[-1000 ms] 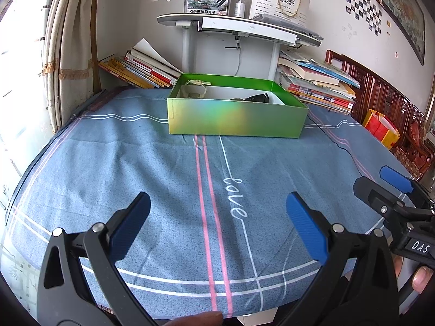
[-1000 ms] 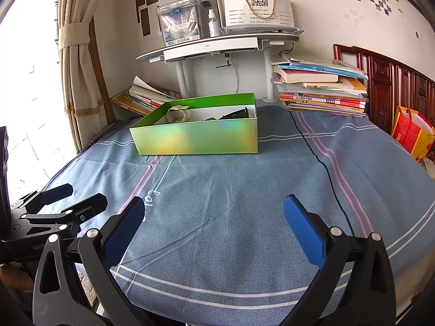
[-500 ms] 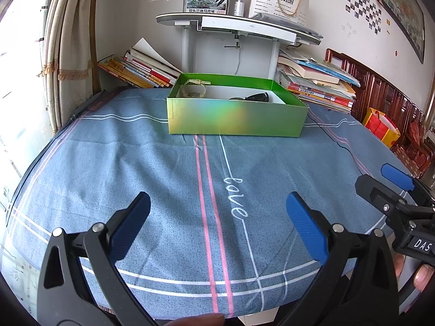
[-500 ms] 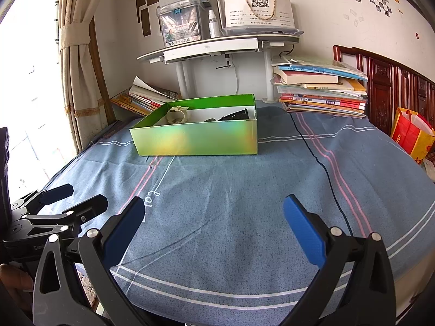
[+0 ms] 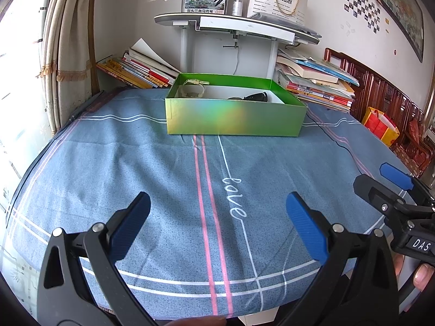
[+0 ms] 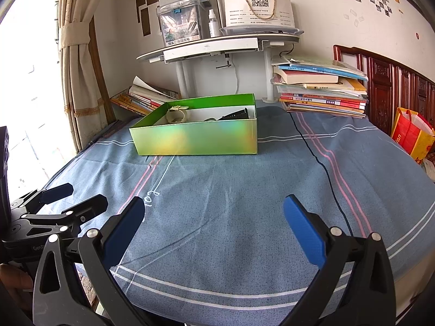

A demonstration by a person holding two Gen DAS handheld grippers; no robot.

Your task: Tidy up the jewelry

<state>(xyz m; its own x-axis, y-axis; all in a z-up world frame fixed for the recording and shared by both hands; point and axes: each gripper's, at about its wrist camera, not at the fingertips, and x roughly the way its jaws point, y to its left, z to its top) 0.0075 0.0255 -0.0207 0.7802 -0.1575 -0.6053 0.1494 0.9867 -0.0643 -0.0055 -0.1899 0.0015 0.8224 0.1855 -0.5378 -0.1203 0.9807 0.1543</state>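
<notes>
Left gripper (image 5: 217,217) hovers over the near edge of the desk (image 5: 163,168), blue pads wide apart, nothing btwn them. Right gripper (image 6: 213,222) same story on the near right side, pads spread, empty. Each one shows at the edge of the other's view, both well short of the box.

Green box (image 5: 235,121) sits toward the far edge of the desk, roughly centre, lid off. Inside: a pale watch (image 5: 193,90) at the far left corner of the box, strap curled, and a dark item (image 5: 257,97) more to the right – can't tell exactly what it is. Right-wrist view has the pale watch (image 6: 176,114) w/ the dark piece (image 6: 236,114) beside it.

Blue cloth w/ pink stripes covers the desk; a thin black cable (image 6: 323,168) runs across its right side. Book stacks (image 6: 320,92) sit at the far right corner.
</notes>
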